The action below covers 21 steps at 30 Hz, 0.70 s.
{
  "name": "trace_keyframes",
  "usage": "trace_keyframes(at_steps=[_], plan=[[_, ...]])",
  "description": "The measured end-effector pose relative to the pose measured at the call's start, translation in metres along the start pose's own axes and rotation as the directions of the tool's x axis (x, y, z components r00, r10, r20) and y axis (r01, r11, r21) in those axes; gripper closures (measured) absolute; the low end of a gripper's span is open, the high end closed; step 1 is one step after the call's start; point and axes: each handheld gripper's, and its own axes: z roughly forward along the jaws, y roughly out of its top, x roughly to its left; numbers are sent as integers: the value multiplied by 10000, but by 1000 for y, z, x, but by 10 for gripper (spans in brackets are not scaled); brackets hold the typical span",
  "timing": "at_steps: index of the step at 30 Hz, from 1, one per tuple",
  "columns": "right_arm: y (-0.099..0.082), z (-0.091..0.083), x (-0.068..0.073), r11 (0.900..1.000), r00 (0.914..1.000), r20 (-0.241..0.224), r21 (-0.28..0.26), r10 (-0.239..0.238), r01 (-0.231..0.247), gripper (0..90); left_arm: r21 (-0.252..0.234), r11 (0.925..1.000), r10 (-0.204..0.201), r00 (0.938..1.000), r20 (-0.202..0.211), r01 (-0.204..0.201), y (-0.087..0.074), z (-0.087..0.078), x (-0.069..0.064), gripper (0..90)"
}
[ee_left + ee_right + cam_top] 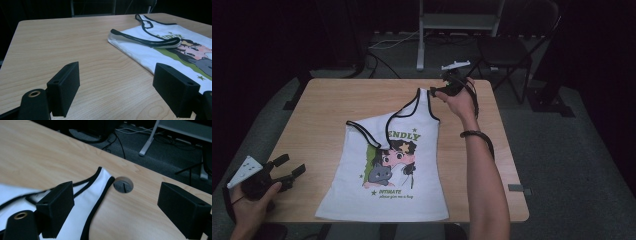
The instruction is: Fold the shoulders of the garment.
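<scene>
The white tank top (392, 165) lies flat on the wooden surface (322, 115) — one strap folded inward. Right tool (116, 207), spread, hovers over the far strap beside a cable hole (123, 184); left tool (116, 92) — spread — holds nothing.

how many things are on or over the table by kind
tank top: 1
grippers: 2, the left gripper and the right gripper, both open
cable hole in the table: 1
total: 4
</scene>
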Motion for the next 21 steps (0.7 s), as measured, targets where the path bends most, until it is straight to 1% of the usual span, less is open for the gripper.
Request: trace_keyframes(at_steps=[3,6,7,8,10,13,15,17,19,21], plan=[[4,13,-4,9998,9998,45,87,184,-184,134,30,9999,100,9999,-31,-100,0,0,-1,212],[5,26,-6,9992,9999,90,379,134,-137,154,23,10000,58,10000,-23,-58,0,1,-1,211],[5,31,-7,9987,9998,71,478,163,-166,171,37,10000,10,10000,-20,-10,0,1,0,211],[5,35,-7,9985,9999,81,528,149,-153,209,52,10000,-9,10000,-13,9,0,1,0,212],[4,45,-8,9979,9998,76,621,183,-187,239,54,10000,-19,10000,-5,19,0,0,0,212],[3,61,-7,9963,10000,-2,852,94,-93,343,27,10000,-27,10000,-9,27,0,0,0,212],[2,69,-7,9957,9999,-37,910,152,-148,395,11,10000,-15,10000,-11,15,0,0,0,211],[1,79,-5,9947,9994,-129,986,308,-294,426,14,10000,-4,10000,-4,4,0,0,0,212],[0,88,-3,9931,9995,-161,1144,264,-244,454,18,10000,10,10000,11,-10,0,0,0,212],[0,97,-1,9925,9993,-219,1191,286,-258,472,56,10000,-7,10000,10,7,0,0,0,212]])
